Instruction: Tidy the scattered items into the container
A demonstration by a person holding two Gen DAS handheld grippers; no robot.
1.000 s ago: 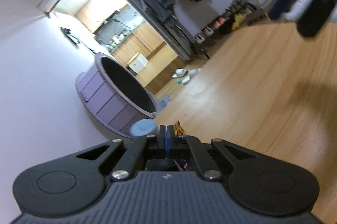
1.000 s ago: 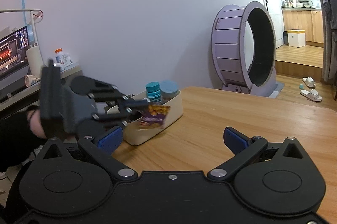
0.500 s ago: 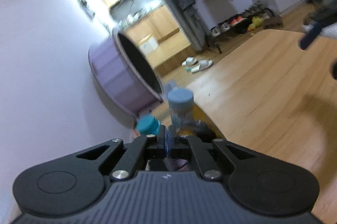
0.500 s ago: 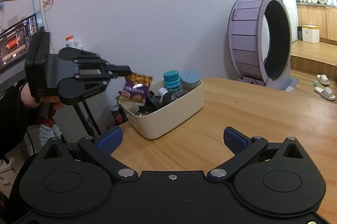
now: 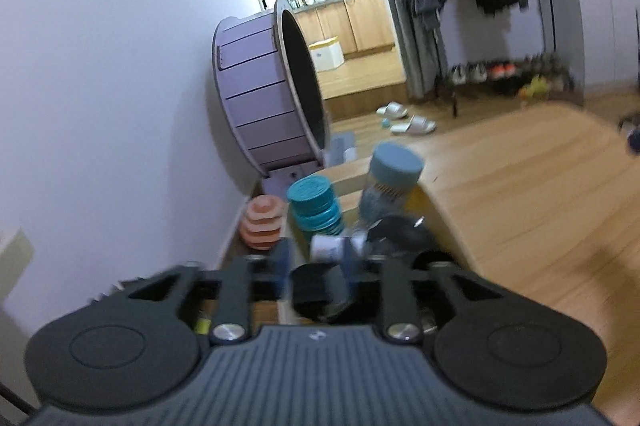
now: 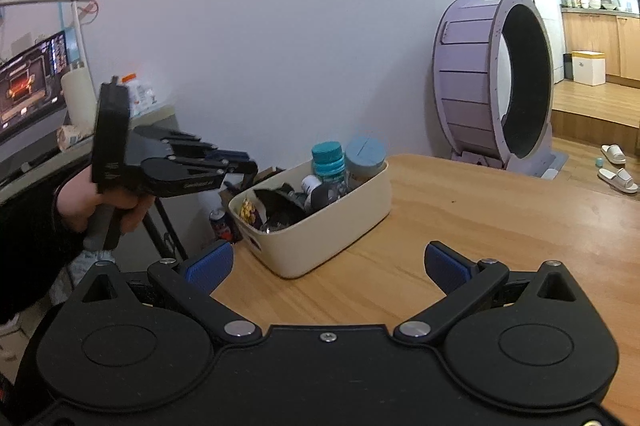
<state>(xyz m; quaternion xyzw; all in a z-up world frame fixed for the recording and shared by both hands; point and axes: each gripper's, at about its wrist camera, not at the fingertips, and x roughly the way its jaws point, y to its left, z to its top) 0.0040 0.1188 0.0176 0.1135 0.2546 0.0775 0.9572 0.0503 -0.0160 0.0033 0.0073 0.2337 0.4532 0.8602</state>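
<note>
A: The table is pale wood, smooth with a visible grain. The bin looks like cream plastic, matt.

B: And the right gripper?

A: Matt black plastic body, bright metal screws, ribbed blue pads. The wheel at upper right is flat lilac panels with a dark lining.

B: Wall?

A: Smooth, matt paint.

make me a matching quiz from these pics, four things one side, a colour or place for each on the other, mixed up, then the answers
Things:
1. container
2. stacked ribbed lids
3. big wheel
4. snack packet

Colour or place:
A. purple, standing on the floor by the wall
B. cream, on the wooden table
C. teal, sticking up at the container's far end
D. lying inside the container at its near end, by the left tongs

Pairs: 1-B, 2-C, 3-A, 4-D
</note>
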